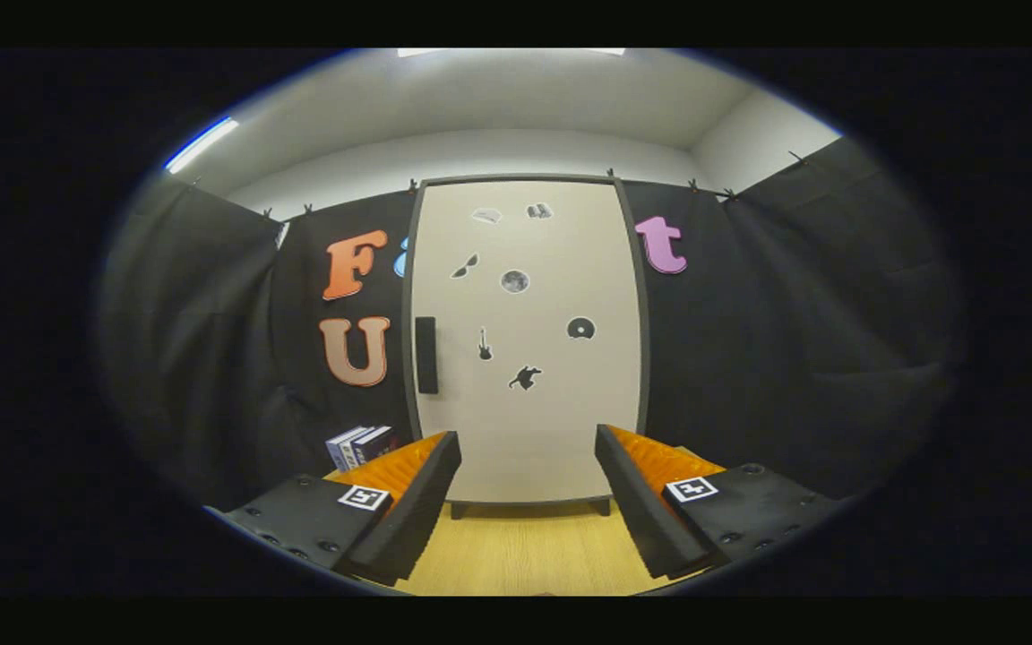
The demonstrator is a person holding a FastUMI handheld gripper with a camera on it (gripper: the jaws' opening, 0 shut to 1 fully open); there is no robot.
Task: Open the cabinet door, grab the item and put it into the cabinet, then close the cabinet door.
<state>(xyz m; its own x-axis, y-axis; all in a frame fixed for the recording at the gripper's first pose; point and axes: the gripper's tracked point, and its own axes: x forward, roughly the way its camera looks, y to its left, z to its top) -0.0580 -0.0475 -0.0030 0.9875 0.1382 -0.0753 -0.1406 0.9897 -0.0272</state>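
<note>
While the gripper (527, 488) stands open and empty, the tall cream cabinet door (525, 340) at 12 o'clock is shut; blue-and-white boxes (359, 445) sit at 10 o'clock on the wooden desk (525, 555). Fits door-opening or finished; contents hidden.

A staged recording booth is shown, not a lived-in home. Black cloth (749, 358) is clipped up as walls on 3 sides, and plain white room walls and a ceiling with strip lights (201, 143) are seen above it. A single pale cabinet (525, 421) with a dark handle (426, 355) and small black stickers (514, 281) is stood on a bare wooden table (525, 555). A few books (362, 445) are propped beside the cabinet.
</note>
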